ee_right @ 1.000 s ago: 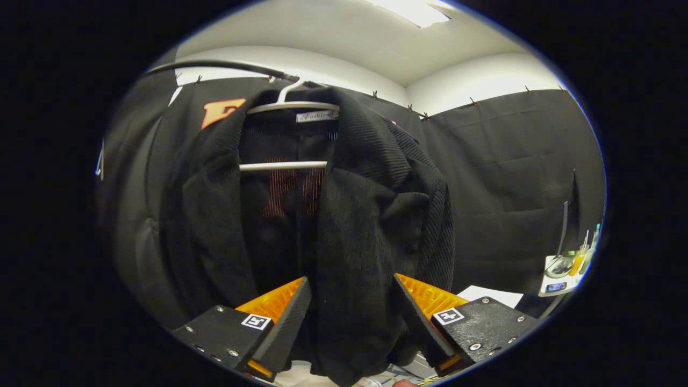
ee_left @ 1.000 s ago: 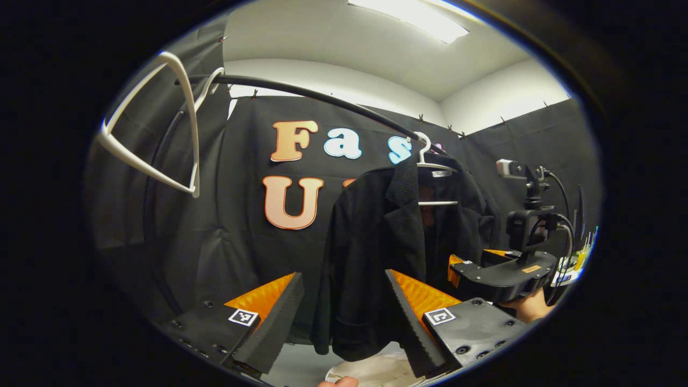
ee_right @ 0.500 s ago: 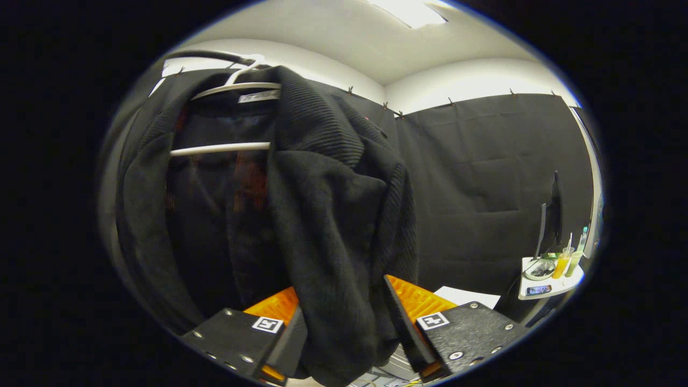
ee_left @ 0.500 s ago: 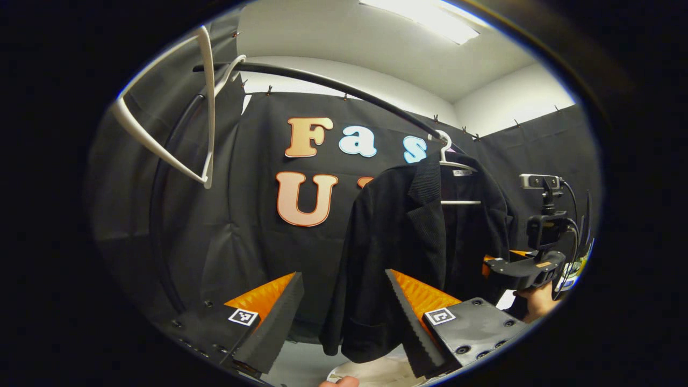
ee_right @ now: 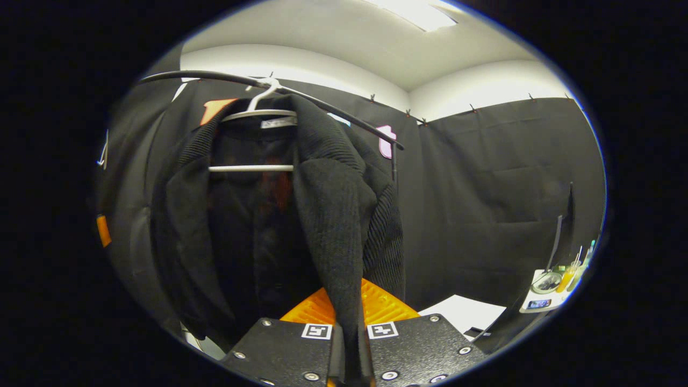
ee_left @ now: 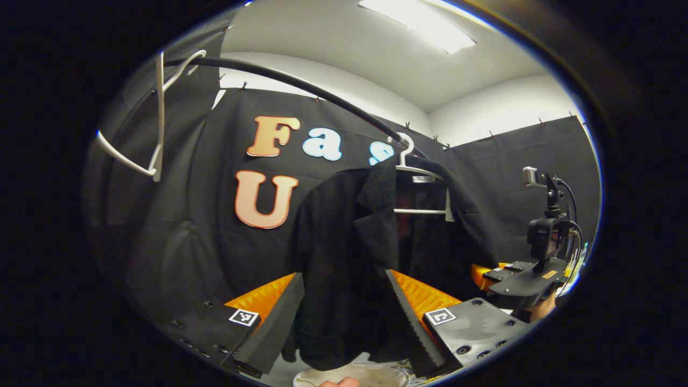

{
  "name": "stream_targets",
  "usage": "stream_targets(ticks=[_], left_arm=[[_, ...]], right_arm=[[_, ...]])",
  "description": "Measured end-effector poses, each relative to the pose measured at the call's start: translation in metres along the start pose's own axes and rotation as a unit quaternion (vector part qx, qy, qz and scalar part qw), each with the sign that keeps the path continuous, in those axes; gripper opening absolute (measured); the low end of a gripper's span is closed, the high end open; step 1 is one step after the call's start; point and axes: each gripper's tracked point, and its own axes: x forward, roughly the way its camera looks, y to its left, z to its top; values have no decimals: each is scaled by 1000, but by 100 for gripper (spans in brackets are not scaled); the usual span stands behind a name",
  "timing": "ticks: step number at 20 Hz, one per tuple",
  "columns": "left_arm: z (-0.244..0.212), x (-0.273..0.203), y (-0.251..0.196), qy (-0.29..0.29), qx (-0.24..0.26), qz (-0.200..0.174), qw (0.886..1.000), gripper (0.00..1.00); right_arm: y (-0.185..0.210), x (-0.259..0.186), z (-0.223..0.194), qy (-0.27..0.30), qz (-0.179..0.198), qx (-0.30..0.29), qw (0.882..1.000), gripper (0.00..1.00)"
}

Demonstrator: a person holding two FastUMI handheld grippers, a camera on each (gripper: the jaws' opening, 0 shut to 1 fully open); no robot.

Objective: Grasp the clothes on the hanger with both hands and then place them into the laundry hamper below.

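Observation:
A black jacket hangs on a white hanger from a curved black rail. My left gripper is open, and the jacket's left side and hem hang in or just beyond the gap between its fingers; I cannot tell if they touch. My right gripper is shut on the jacket's right front edge, low down under the hanger. In the left gripper view the right gripper shows at the jacket's far side. The hamper's pale rim peeks out below the hem.
An empty white hanger hangs at the rail's left end. A small white table with bottles and a white sheet stand at the right. A fingertip shows at the bottom edge.
My right gripper has shut on the jacket's front edge. The left gripper has swung toward the jacket, which now hangs in line with its open fingers.

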Motion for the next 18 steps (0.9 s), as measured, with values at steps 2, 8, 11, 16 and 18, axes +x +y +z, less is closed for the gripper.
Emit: stream_targets(ticks=[2, 8, 11, 16, 18], left_arm=[[-5, 19, -28, -3, -9, -28, 1000, 96], [-52, 83, -28, -7, 44, 19, 999, 100], [-68, 112, -40, -10, 60, 45, 997, 100], [-92, 132, -30, -2, 62, 106, 992, 99], [-86, 136, -1, -15, 78, 151, 985, 96]], right_arm=[[5, -13, 14, -4, 20, 8, 1000, 1], [-6, -37, 33, -8, 46, 50, 998, 7], [-7, -34, 35, -9, 56, 53, 997, 7], [-5, -31, 31, -7, 65, 50, 997, 7], [-6, -29, 30, -7, 65, 52, 996, 7]])
